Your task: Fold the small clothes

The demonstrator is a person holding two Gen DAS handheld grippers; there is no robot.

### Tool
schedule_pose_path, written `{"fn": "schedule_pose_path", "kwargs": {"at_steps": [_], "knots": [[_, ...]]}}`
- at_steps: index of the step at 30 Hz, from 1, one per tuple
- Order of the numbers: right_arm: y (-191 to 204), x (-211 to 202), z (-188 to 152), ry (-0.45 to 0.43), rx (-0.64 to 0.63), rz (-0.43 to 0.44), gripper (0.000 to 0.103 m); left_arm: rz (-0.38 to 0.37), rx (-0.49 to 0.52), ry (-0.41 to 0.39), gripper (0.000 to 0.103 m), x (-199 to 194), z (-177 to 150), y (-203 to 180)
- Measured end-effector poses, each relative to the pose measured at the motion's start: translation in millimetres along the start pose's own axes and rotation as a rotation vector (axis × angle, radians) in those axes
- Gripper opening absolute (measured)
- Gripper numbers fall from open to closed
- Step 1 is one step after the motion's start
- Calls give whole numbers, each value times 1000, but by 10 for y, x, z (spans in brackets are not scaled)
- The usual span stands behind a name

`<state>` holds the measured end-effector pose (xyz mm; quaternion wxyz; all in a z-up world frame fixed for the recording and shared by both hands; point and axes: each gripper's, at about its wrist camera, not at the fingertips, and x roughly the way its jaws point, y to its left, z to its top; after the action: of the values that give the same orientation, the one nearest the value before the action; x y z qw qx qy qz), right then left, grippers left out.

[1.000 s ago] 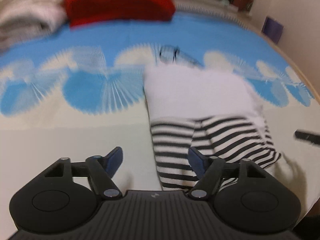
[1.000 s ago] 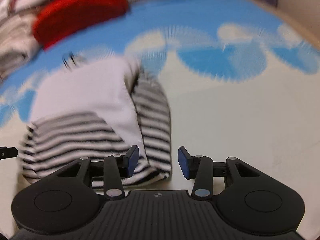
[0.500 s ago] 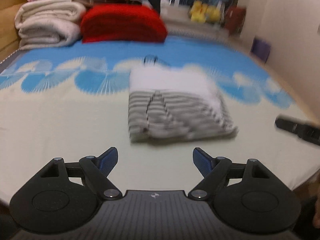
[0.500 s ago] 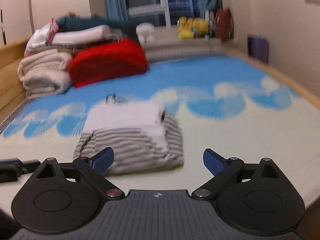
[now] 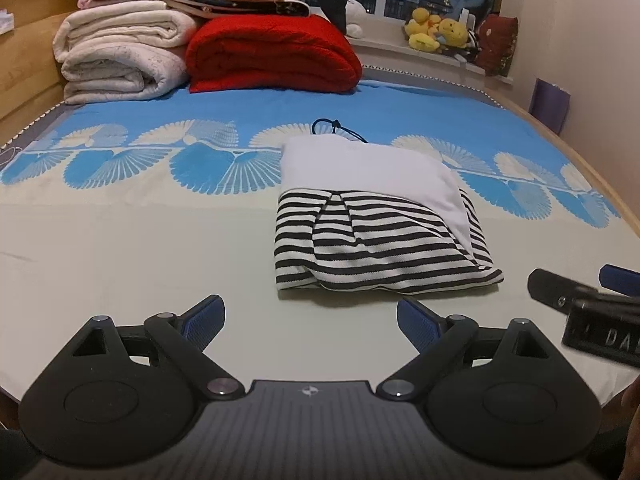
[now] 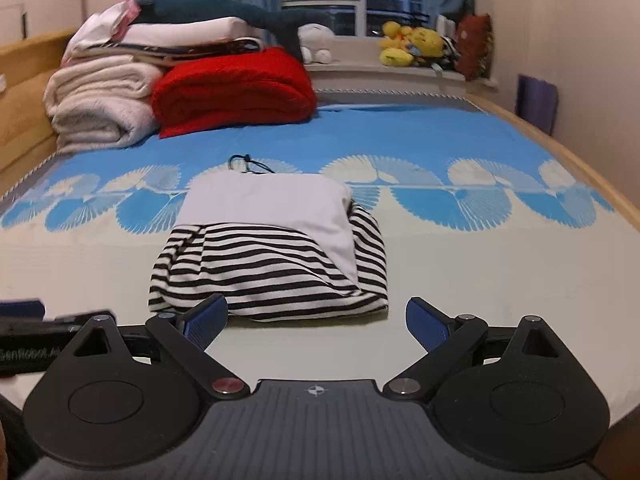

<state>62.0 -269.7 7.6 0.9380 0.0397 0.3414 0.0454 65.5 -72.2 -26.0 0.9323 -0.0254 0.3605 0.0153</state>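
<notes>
- Nearest first: the left gripper (image 5: 310, 318) has its jaws spread wide with nothing between them, hovering over bare bed sheet (image 5: 120, 248) on the near side.
- Same deal with the right gripper (image 6: 316, 320), jaws wide apart and empty. Its left fingertip (image 6: 206, 316) overlaps the near hem of the garment in the picture, but I can't tell if it's actually touching.
- Just beyond both sits the striped garment (image 5: 376, 248), already folded into a compact packet, black-and-white stripes on the near part and a plain white section (image 5: 360, 168) on the far part. It's ahead and a bit right of the left gripper, and ahead and slightly left of the right one.
- To me the fold looks basically done, so this is the let-go-and-back-off step. Doing it well means pulling straight back without snagging the near hem, which looks soft and easy to drag open. If the right edge still looks puffy, a light flat press would tidy it.
- A dark drawstring (image 5: 336, 128) pokes out at the far edge of the packet.
- Far back: a red blanket (image 5: 272, 56) and rolled cream blankets (image 5: 120, 56) stacked by the headboard.
</notes>
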Motion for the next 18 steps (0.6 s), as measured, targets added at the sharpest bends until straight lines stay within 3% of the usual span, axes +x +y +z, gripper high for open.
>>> {"fn": "schedule_pose_path", "kwargs": {"at_steps": [18], "knots": [[201,81,21,-26,-42,17,96,-12,-24,12,95,99,0,-25]]}}
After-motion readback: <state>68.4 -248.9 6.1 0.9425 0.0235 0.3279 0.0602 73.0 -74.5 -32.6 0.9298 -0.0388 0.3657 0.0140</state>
